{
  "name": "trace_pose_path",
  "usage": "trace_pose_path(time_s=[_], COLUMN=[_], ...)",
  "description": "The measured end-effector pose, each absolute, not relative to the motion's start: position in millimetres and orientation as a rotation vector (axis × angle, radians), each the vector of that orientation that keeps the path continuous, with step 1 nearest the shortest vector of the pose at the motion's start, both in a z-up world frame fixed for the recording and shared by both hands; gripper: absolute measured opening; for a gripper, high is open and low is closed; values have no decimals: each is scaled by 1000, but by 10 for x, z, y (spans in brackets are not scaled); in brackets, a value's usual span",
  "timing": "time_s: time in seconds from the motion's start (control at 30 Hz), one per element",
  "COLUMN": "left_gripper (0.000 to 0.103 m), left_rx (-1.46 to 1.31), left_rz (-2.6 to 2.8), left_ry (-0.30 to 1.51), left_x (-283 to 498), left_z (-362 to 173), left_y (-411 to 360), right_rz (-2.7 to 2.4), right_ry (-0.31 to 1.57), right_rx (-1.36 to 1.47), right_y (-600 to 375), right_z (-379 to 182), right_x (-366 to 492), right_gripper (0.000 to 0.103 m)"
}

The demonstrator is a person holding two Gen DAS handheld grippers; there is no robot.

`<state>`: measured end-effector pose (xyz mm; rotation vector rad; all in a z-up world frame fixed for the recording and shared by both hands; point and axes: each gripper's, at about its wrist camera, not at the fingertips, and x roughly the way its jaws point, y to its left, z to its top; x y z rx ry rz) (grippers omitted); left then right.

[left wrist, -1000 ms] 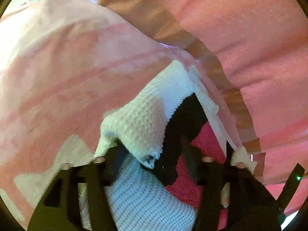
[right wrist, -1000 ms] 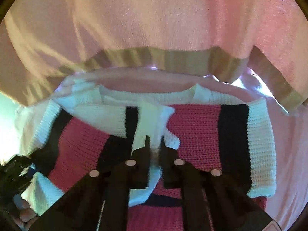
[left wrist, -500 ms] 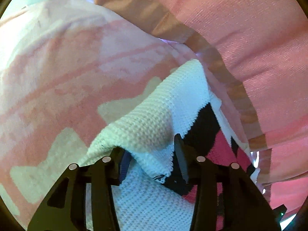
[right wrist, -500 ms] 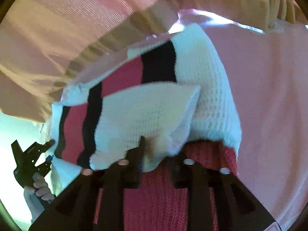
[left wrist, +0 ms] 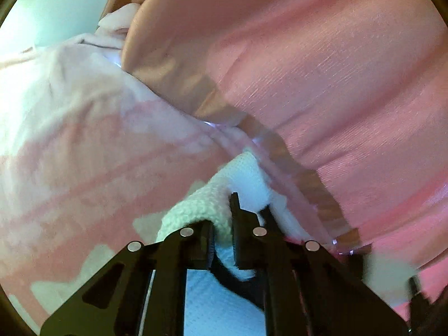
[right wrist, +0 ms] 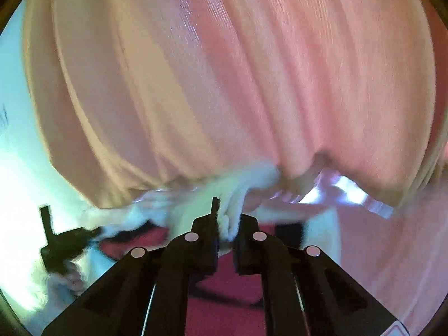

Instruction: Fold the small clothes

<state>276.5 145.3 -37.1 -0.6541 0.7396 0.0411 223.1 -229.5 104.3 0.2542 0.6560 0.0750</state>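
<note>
Behind pink blanket (left wrist: 84, 145): pink curtain (right wrist: 224, 84), pale wall (left wrist: 56, 5).

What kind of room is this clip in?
Probably a bedroom or similar home room, though little shows. A pink curtain hangs behind, a soft pink blanket covers the surface, and a knit sweater is pinched by both grippers.

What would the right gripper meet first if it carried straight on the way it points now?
Most likely the pink curtain hanging just behind the white knit edge of the sweater that the right gripper is shut on; blur leaves the depth uncertain.
</note>
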Motion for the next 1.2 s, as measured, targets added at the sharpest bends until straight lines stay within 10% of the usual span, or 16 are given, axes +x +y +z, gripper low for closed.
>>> trace_pose_path(time_s=[0.17, 0.37, 0.9, 1.2], left_gripper=[9, 9, 13, 58], left_rx=[-591, -594, -381, -334], left_rz=[121, 136, 120, -10], left_ry=[883, 830, 885, 905], left_x=[2861, 2846, 2935, 2288], left_z=[-862, -681, -802, -222], left_y=[1395, 1381, 1182, 1307], right_rz=[-9, 39, -40, -143], right_ry=[1112, 947, 1110, 1083], right_rx=[411, 340, 310, 256], right_y=[-2667, -2490, -2686, -2729], right_z=[-510, 113, -448, 364], right_x=[2364, 2412, 2272, 1082], right_gripper=[6, 6, 18, 48])
